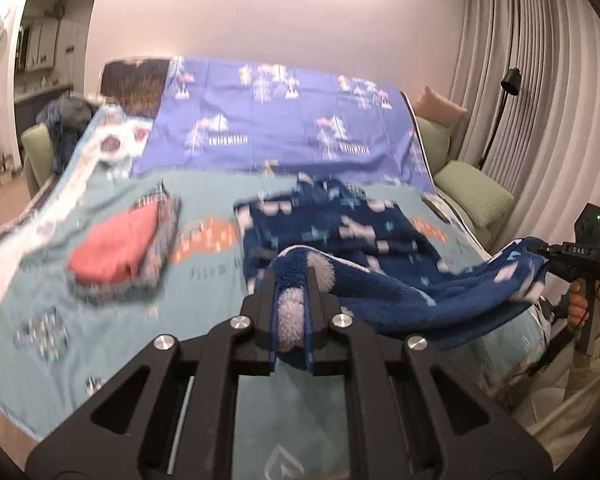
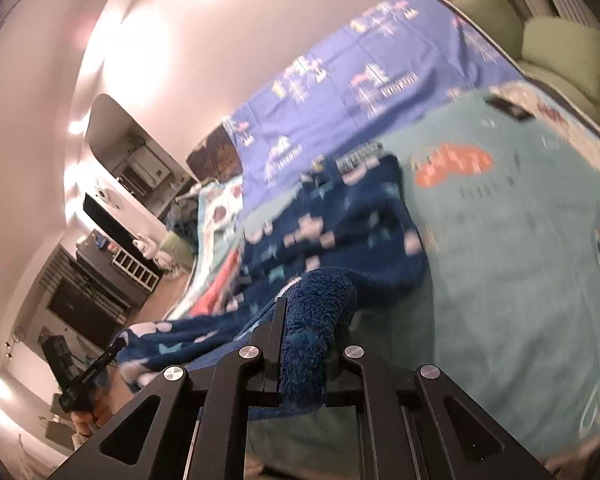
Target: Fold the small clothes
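Note:
A dark blue fleece garment (image 1: 340,232) with pale shapes lies on the teal bedspread (image 1: 204,248), its near edge lifted off the bed. My left gripper (image 1: 292,280) is shut on a bunched corner of that edge. My right gripper (image 2: 312,312) is shut on the other corner of the fleece garment (image 2: 332,224). The cloth hangs stretched between the two. From the left wrist view the right gripper (image 1: 548,254) shows at the far right, held by a hand (image 1: 584,304). From the right wrist view the left gripper (image 2: 118,346) shows at the lower left.
A folded stack with a red piece on top (image 1: 120,248) lies on the bed's left side. A purple printed sheet (image 1: 284,120) covers the back. Green cushions (image 1: 472,192), a floor lamp (image 1: 508,84) and curtains stand at the right. A dark flat object (image 2: 508,108) lies near the bed's far edge.

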Action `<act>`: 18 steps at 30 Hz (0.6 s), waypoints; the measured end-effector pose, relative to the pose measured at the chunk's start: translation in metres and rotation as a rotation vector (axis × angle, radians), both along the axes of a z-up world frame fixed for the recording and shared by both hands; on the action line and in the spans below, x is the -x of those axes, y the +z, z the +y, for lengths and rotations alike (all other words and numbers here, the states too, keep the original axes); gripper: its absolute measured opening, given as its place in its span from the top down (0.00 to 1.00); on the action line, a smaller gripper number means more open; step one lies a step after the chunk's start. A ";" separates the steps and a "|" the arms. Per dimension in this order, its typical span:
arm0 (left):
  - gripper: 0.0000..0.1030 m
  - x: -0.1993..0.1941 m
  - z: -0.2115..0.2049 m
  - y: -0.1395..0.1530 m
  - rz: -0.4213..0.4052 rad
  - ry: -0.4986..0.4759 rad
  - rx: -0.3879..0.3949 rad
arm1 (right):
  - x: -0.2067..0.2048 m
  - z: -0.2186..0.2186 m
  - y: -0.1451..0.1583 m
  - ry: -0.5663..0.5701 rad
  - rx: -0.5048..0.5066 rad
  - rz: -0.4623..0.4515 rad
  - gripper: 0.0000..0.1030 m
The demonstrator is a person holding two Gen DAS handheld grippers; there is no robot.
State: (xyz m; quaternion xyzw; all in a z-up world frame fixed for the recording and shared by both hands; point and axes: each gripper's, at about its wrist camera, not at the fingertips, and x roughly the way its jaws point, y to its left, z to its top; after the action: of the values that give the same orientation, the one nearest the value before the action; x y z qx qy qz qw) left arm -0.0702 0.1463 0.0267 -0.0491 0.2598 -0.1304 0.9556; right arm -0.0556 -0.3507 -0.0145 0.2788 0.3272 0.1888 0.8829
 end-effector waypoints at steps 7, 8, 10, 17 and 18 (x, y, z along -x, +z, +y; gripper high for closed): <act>0.89 -0.083 -0.013 0.025 -0.050 0.021 -0.072 | -0.074 0.005 0.036 -0.027 0.041 -0.061 0.90; 0.89 -0.097 -0.014 0.027 -0.051 0.024 -0.077 | -0.086 0.006 0.038 -0.030 0.043 -0.064 0.90; 0.88 -0.130 -0.017 0.028 -0.050 0.038 -0.093 | -0.110 0.005 0.040 -0.039 0.054 -0.065 0.90; 0.88 -0.230 -0.035 -0.003 -0.014 0.076 -0.159 | -0.197 0.001 0.023 -0.081 0.091 -0.038 0.90; 0.88 -0.242 -0.038 -0.012 -0.001 0.076 -0.171 | -0.209 0.002 0.017 -0.085 0.097 -0.030 0.90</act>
State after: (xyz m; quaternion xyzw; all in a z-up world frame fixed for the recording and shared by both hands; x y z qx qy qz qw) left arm 0.1720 0.1086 0.0148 0.0231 0.2674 -0.0714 0.9606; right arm 0.1530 -0.3489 0.0021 0.2464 0.3107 0.1394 0.9074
